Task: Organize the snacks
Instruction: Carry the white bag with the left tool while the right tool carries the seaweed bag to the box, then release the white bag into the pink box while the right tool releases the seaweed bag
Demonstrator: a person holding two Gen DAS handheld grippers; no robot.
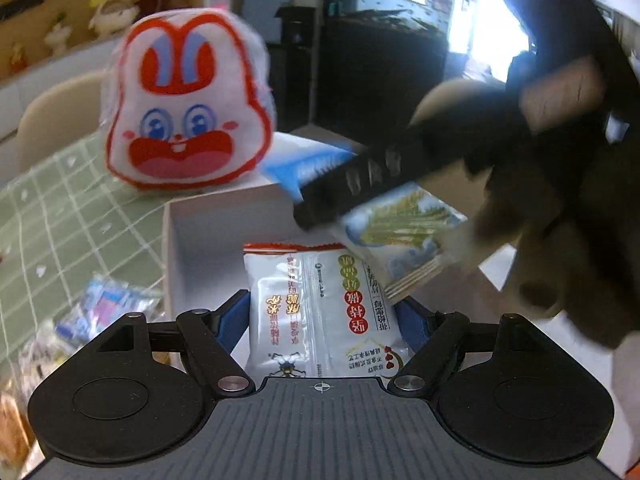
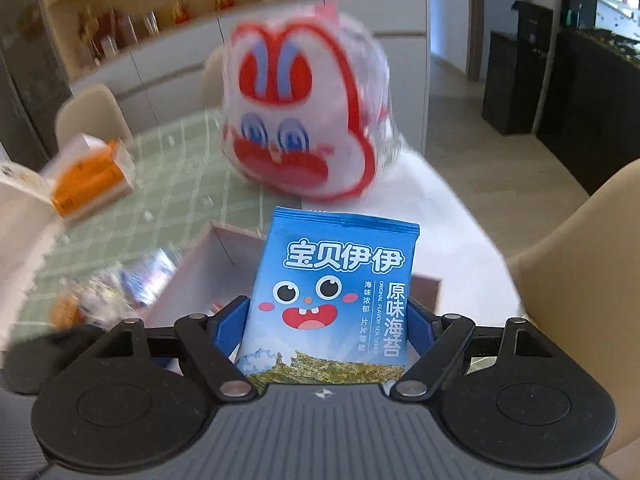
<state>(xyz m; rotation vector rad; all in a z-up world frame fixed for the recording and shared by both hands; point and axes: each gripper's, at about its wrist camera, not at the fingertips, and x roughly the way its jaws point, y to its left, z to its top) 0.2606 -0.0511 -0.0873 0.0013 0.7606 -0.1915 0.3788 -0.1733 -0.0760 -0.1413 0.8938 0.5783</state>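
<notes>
My left gripper is shut on a white snack packet with red and green print, held over the white open box. My right gripper is shut on a blue seaweed packet with a cartoon face, held above the same box. In the left wrist view the right gripper's dark finger and its blue packet hang over the box from the right, blurred.
A big white and red rabbit-face bag stands behind the box on the green checked tablecloth; it also shows in the right wrist view. Loose snack packets lie left of the box. An orange carton lies far left. Beige chairs surround the table.
</notes>
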